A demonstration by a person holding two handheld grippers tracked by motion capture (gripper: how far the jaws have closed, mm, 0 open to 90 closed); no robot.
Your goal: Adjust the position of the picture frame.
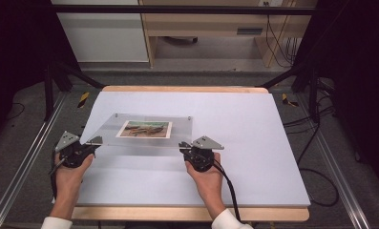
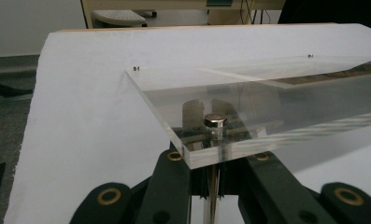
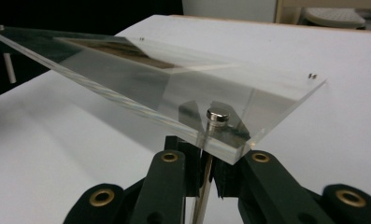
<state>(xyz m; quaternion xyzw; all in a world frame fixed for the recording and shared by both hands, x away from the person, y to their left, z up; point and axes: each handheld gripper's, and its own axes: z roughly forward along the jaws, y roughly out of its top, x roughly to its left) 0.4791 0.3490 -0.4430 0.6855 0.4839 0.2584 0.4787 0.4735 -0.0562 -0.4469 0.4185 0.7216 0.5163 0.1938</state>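
White table cover point(image 1: 254, 143): lies flat over the table, reference landmark. Wooden table edge point(image 1: 187, 89): exposed along the cover's far side and near side. 2 yellow-black tape marks point(image 1: 83, 99) on the grey floor, 1 beyond each far corner of the cover. Black cables point(image 1: 316, 143) on the floor right of the cover. Wooden cabinet point(image 1: 211, 24) stands beyond the far side.

photo point(image 1: 144, 129): subject too small to tell | acrylic frame point(image 2: 248, 100): cut off right
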